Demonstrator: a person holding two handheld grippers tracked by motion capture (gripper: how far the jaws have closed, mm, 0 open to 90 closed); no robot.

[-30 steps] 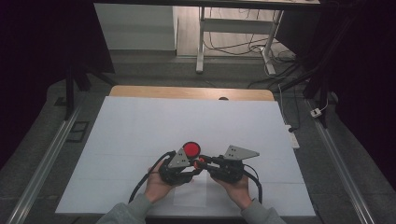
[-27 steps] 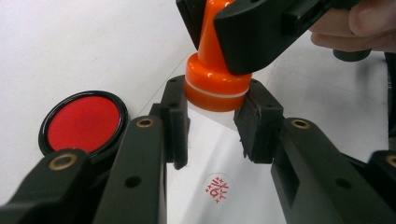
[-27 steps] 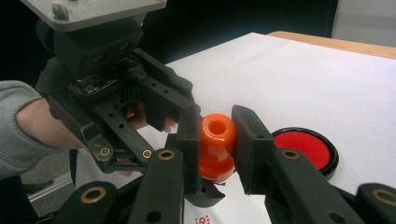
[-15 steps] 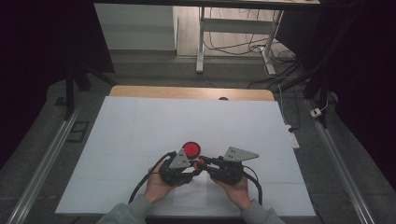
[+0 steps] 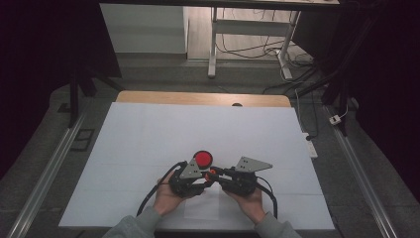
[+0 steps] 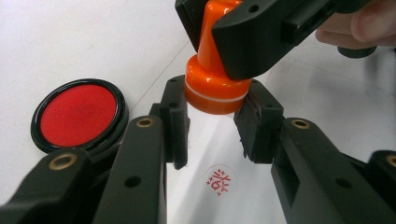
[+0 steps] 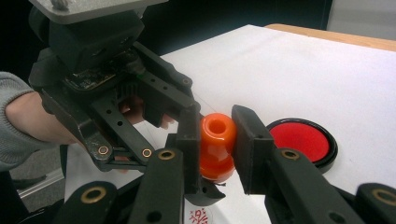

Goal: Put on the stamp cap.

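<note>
An orange stamp point(image 6: 212, 91) hangs just above the white paper, with both grippers on it. My left gripper point(image 6: 215, 122) is shut on the stamp's wide base. My right gripper point(image 7: 217, 140) is shut on the stamp's point(image 7: 217, 147) narrow handle, coming in from the opposite side point(image 6: 215, 32). In the high view the two grippers meet tip to tip at the stamp point(image 5: 212, 172), near the table's front edge. A red stamped mark point(image 6: 219, 179) shows on the paper right under the stamp. A round red ink pad point(image 5: 203, 159) in a black case lies open just beyond the stamp.
A large white sheet point(image 5: 148, 139) covers the table; a strip of wood point(image 5: 198, 98) shows at its far edge. A smaller paper point(image 5: 203, 208) lies under the hands. Metal rails point(image 5: 49, 168) run along both sides. Cables trail back from the grippers.
</note>
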